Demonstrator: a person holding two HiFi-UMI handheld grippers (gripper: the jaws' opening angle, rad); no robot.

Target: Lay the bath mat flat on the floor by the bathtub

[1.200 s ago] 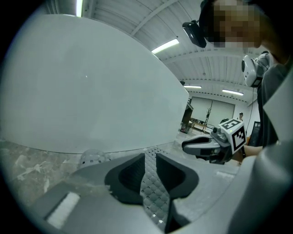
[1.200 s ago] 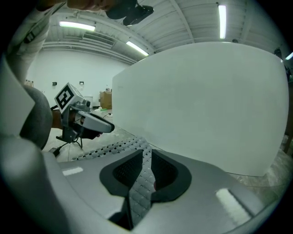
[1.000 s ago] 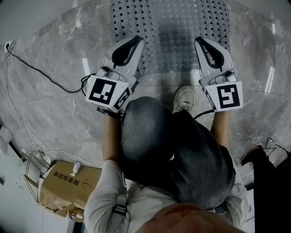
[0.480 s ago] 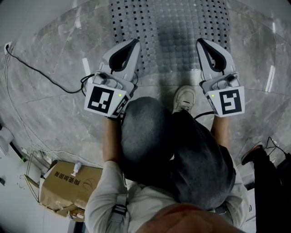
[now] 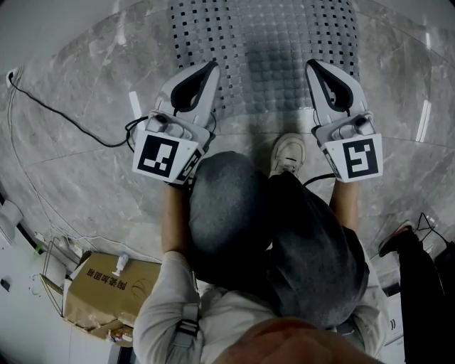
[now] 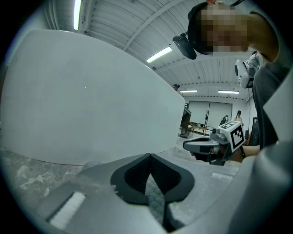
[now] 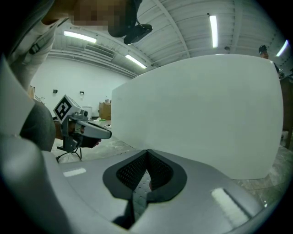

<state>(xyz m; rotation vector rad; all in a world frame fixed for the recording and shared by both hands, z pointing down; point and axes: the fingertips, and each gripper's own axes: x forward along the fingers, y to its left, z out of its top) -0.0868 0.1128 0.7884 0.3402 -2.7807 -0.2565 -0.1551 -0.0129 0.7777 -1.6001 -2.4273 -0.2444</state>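
The grey bath mat (image 5: 270,50), studded and perforated, lies spread on the marble floor against the white bathtub (image 5: 64,18). My left gripper (image 5: 212,65) reaches over the mat's near-left part and my right gripper (image 5: 311,64) over its near-right part. In the left gripper view the jaw tips (image 6: 149,156) meet, with the mat's quilted surface (image 6: 155,201) showing through the hollow behind them. The right gripper's tips (image 7: 147,151) also meet, above the mat (image 7: 137,199). Neither pinches anything that I can see. The tub wall (image 6: 91,100) (image 7: 206,109) stands close ahead of both.
The person crouches at the mat's near edge, with a white shoe (image 5: 288,153) between the grippers. A black cable (image 5: 57,110) runs over the floor at left. A cardboard box (image 5: 106,288) sits near left, and dark gear (image 5: 419,277) near right.
Both grippers have shifted slightly forward toward the tub, and the left one has levelled out. The mat has not moved.
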